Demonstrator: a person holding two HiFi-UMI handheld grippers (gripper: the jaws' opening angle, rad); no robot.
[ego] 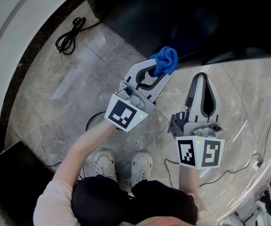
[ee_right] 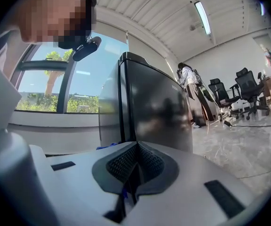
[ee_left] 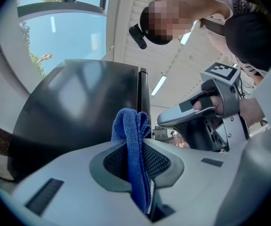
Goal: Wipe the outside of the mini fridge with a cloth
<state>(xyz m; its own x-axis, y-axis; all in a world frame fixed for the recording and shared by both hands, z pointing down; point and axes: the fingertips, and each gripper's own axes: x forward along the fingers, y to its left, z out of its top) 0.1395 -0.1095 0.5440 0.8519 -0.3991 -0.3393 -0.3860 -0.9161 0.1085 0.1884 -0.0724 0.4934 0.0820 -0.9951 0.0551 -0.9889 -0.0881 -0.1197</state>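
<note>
The black mini fridge [ego: 182, 18] stands on the floor ahead of me, its top filling the upper part of the head view. My left gripper [ego: 161, 70] is shut on a bunched blue cloth [ego: 165, 60], held close to the fridge's near edge. In the left gripper view the cloth [ee_left: 132, 140] sticks up between the jaws in front of the fridge's dark side [ee_left: 79, 117]. My right gripper [ego: 202, 77] hovers beside it to the right, shut and holding nothing. Its own view faces the fridge's corner [ee_right: 149, 102] over the closed jaws.
A coiled black cable [ego: 69, 36] lies on the marble floor at the left, near a curved white ledge [ego: 3, 36]. A dark box [ego: 13, 182] sits at lower left. Another cable [ego: 236, 169] runs at the right. Office chairs [ee_right: 248, 91] and a standing person [ee_right: 192, 91] are farther off.
</note>
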